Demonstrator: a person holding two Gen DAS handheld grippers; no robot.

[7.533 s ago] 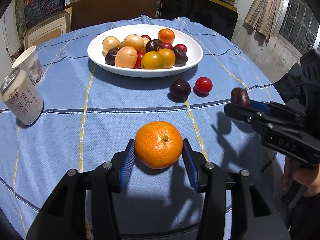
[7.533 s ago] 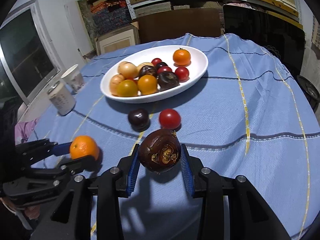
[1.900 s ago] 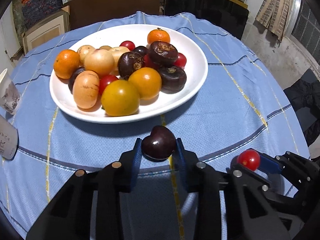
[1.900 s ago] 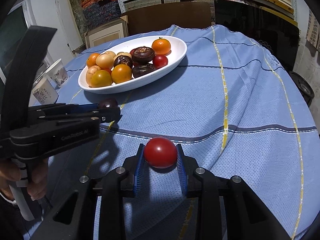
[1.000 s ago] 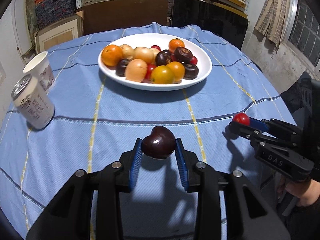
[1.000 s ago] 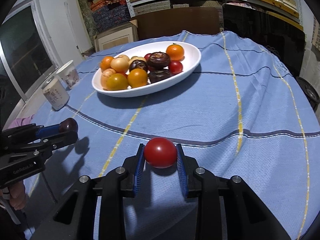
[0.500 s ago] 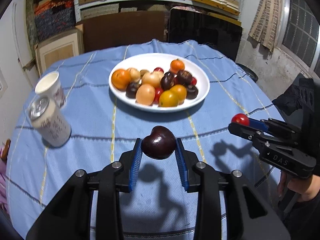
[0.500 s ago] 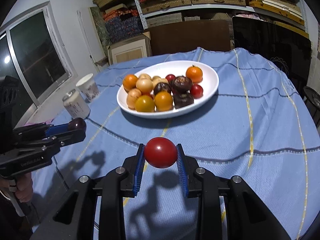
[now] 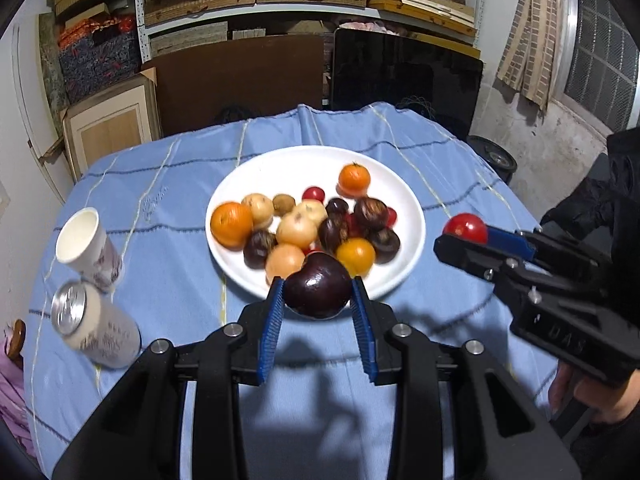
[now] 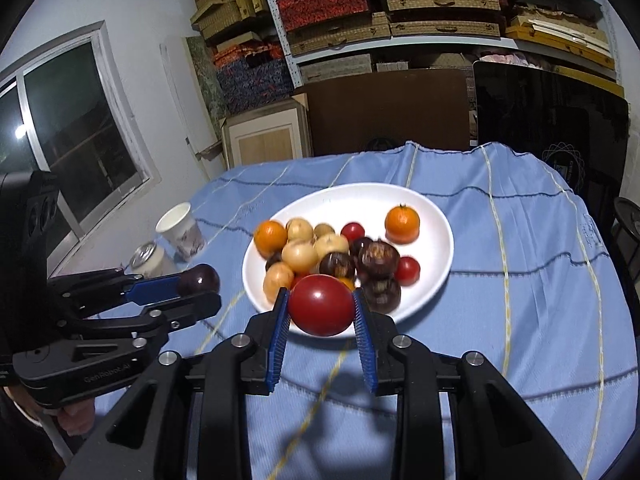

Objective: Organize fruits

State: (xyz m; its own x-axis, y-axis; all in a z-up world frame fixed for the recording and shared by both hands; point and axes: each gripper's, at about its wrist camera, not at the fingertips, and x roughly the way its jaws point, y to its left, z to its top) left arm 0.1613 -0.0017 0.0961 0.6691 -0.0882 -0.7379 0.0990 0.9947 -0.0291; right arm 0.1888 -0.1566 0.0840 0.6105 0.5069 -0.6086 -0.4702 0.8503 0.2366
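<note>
My left gripper point(image 9: 318, 298) is shut on a dark purple fruit point(image 9: 317, 290), held in the air in front of the near rim of the white bowl point(image 9: 416, 224). My right gripper point(image 10: 321, 312) is shut on a red tomato point(image 10: 321, 310), also aloft before the white bowl point(image 10: 444, 240). The bowl holds several fruits: oranges, pale yellow ones, dark purple ones, small red ones. In the left wrist view the right gripper point(image 9: 460, 236) shows at right with the tomato point(image 9: 466, 228). In the right wrist view the left gripper point(image 10: 200, 284) shows at left with the dark fruit point(image 10: 199, 279).
A paper cup point(image 9: 86, 246) and a drinks can point(image 9: 96, 326) stand on the blue tablecloth point(image 9: 168, 208) left of the bowl. A person's hand point(image 9: 588, 392) grips the right tool. Boxes, a dark panel and shelves stand behind the table.
Both grippers have risen and drawn back from the table with their fruits still held; the bowl now looks smaller and farther, and more of the shelves shows.
</note>
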